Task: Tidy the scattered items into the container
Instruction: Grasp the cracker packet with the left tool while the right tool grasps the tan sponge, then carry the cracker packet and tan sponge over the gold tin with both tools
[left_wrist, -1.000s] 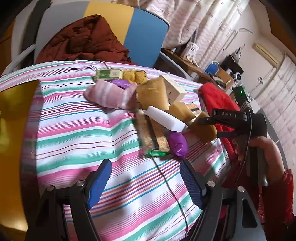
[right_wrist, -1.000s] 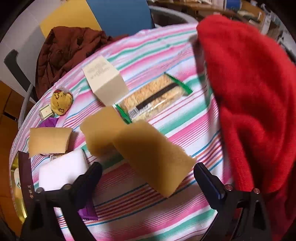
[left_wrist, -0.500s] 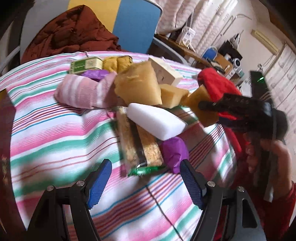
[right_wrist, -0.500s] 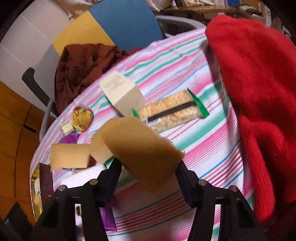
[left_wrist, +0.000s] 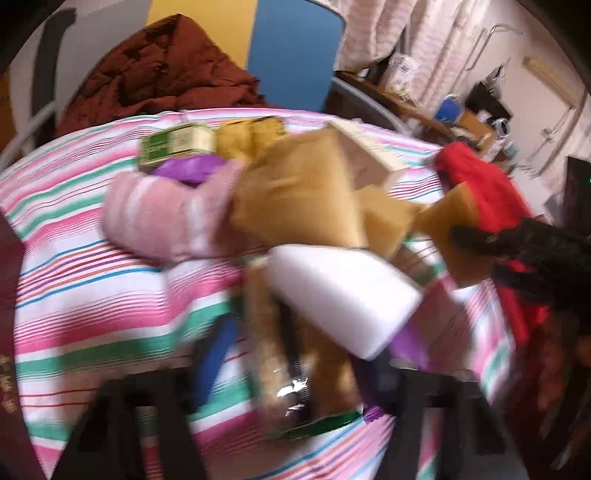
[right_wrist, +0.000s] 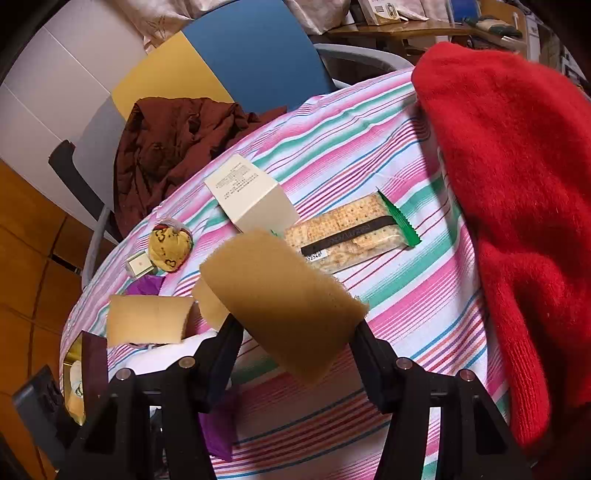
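Near the bench centre, the right claw (right_wrist: 295, 332) grips a tan sponge (right_wrist: 280, 302) clear of the striped cloth (right_wrist: 417, 295), while the left claw (left_wrist: 295, 354) is closing around the cracker packet (left_wrist: 291, 362); seat both pads squarely before lifting toward the container, which is not identifiable.

Tan sponge piece (right_wrist: 284, 306) tilted, lifted clear of the striped tabletop (right_wrist: 413, 306); clear cracker pack with green ends (right_wrist: 354, 236) flat mid-tabletop, cream box (right_wrist: 255, 201) just beside it; second tan piece (right_wrist: 147, 319), white block (left_wrist: 340, 295), pink sock (left_wrist: 166, 221) toward the left edge.
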